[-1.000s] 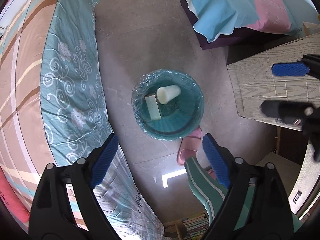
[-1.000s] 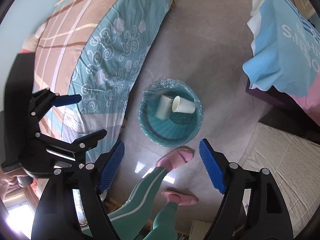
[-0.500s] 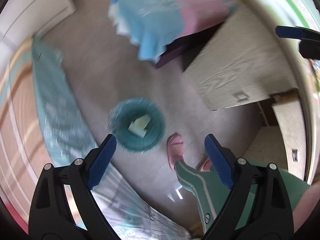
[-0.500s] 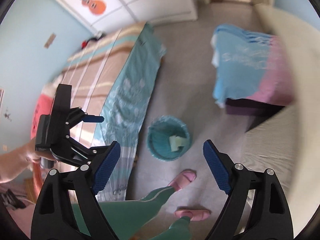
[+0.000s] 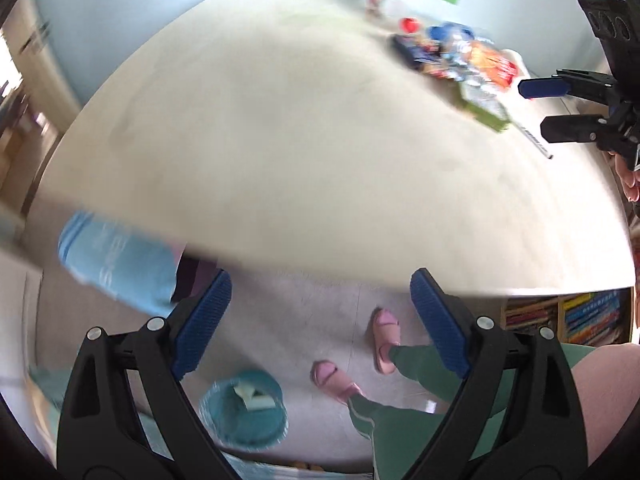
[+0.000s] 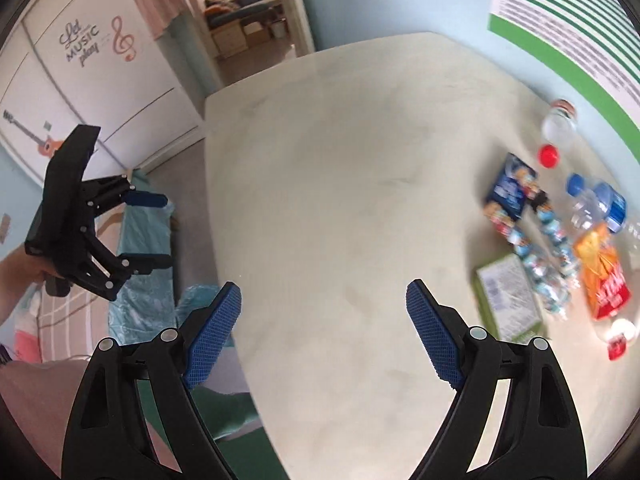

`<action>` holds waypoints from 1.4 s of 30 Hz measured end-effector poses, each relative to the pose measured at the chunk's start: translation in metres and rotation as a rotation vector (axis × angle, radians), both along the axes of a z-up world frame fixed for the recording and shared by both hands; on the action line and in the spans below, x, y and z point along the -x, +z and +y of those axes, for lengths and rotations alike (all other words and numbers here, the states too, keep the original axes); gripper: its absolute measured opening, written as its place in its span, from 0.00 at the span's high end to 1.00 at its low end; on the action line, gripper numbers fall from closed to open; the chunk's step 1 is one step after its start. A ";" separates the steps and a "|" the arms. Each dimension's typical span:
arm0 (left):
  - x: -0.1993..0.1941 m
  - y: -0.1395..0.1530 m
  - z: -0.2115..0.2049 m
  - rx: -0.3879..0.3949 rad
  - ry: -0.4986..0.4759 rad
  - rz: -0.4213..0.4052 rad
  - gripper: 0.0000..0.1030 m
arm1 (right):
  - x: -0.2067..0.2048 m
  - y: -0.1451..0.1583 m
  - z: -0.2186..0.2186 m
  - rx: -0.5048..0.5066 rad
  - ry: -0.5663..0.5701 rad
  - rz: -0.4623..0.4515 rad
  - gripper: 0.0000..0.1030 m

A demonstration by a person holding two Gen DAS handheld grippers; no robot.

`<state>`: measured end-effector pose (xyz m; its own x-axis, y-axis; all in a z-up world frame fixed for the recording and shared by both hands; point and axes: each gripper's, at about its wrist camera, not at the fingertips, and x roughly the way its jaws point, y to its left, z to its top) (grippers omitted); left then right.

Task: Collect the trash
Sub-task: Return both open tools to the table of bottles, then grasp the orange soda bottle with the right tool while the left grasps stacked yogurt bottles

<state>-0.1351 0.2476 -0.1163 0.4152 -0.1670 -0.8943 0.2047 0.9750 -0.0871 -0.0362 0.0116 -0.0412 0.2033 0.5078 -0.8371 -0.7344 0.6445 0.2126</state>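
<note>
I see a pale counter (image 6: 340, 200), a patterned bed (image 6: 140, 248), white wardrobe doors (image 6: 100, 92) and pink slippers (image 5: 386, 338).

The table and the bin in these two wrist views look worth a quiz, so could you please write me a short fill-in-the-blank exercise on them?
1. The trash bin stands on the ____.
2. The jaws of the right gripper hold ____ between them.
3. The loose bottle cap on the table is ____ in colour.
4. The person's slippers are ____.

Missing words: floor; nothing; red; pink
</note>
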 end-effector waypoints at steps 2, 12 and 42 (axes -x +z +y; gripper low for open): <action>-0.028 0.009 -0.034 -0.024 -0.098 -0.020 0.14 | -0.011 0.003 -0.037 0.009 -0.050 -0.024 0.18; -0.143 0.034 -0.173 -0.113 -0.458 -0.089 0.14 | -0.071 0.001 -0.169 0.095 -0.190 -0.124 0.18; -0.240 -0.037 -0.290 -0.170 -0.960 0.051 0.70 | -0.226 -0.102 -0.167 0.189 -0.005 -0.050 0.39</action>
